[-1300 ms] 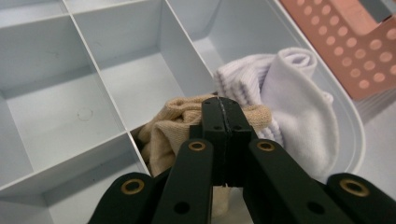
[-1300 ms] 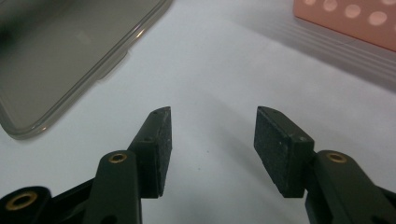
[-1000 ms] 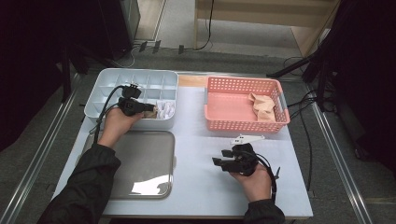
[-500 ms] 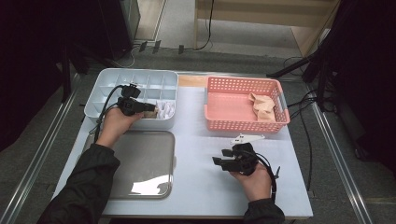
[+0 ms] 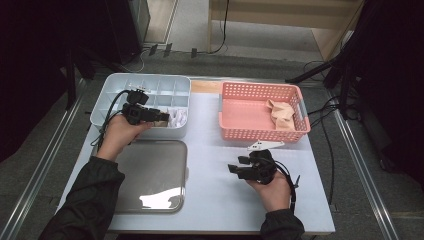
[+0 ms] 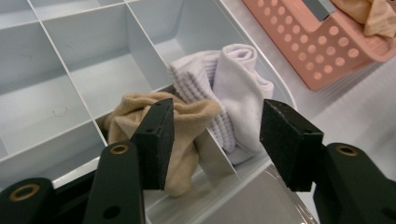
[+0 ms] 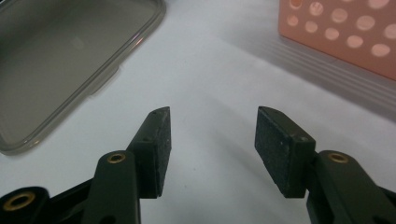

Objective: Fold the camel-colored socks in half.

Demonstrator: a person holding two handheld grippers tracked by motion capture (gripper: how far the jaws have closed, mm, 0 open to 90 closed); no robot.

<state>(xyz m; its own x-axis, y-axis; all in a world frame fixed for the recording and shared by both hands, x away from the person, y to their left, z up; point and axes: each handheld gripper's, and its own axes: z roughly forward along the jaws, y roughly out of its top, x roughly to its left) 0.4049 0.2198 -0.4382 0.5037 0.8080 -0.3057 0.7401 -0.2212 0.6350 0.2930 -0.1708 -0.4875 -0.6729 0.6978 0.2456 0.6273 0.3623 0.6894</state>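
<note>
Left gripper [image 6: 215,140]: jaws spread wide, empty, poised over tan sock [image 6: 187,122] lying in near corner compartment of divided tray [image 6: 84,60], beside white sock [image 6: 233,88]. Right gripper [image 7: 210,149]: agape, empty, above table [image 7: 224,70].

Black sleeves [image 5: 85,197], black fingers [image 6: 154,140], brass screws.

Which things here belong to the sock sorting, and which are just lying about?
In the job:
left gripper, open
tan sock
white sock
divided organiser tray
pink basket
basket sock

Lying about:
clear lid
right gripper, open
</note>
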